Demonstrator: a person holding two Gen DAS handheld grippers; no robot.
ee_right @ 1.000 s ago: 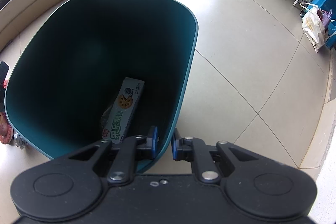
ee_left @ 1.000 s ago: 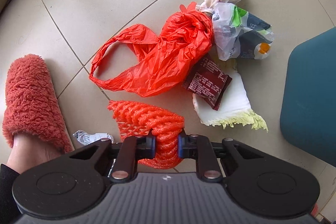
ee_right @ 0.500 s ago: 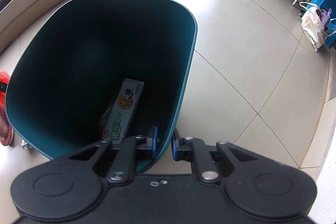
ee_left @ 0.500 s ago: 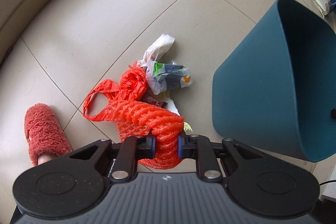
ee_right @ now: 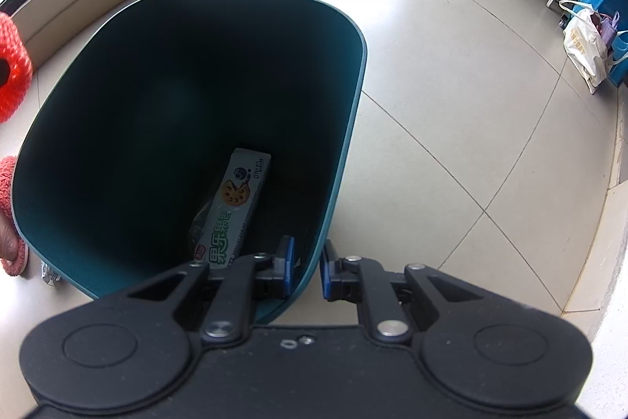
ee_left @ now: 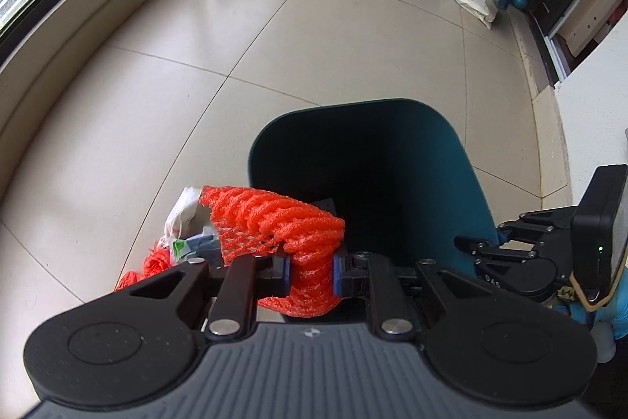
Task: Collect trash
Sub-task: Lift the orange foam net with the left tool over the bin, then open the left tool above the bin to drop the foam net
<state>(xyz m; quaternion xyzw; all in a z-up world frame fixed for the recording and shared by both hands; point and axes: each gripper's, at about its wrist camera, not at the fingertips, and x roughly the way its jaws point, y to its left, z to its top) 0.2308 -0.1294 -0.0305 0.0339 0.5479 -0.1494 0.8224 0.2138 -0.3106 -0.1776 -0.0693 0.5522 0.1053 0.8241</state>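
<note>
A: Orange foam fruit net [ee_left: 274, 222] is pinched between the blue pads of the left gripper [ee_left: 310, 271], off the floor and hanging at the near-left rim of the teal bin [ee_left: 463, 191]. Part of it already overlaps the bin's mouth in the left wrist view.

B: Right side?

A: Right gripper [ee_right: 306, 264] is clamped on the bin's near wall, one pad inside, one outside. Bin looks tipped toward the pile, mouth open to the left gripper.

B: Contents of bin?

A: One printed carton [ee_right: 235, 211] lying at the bottom with a dark wrapper under it. Nothing else visible inside.

B: Step in hand?

A: Carrying the net to the bin; judged as transport, release not yet made.

B: Next move?

A: Probably bring the net fully over the opening, then part the jaws. Foam is light and springy; it may cling to a pad or catch on the rim, so drop it well inside.

B: Remaining trash?

A: White plastic bag [ee_left: 182, 211], a crumpled printed wrapper [ee_left: 196, 244] and red plastic bag [ee_left: 155, 260] on the floor tiles [ee_left: 274, 26], just left of the bin's base. Task looks early to midway.
</note>
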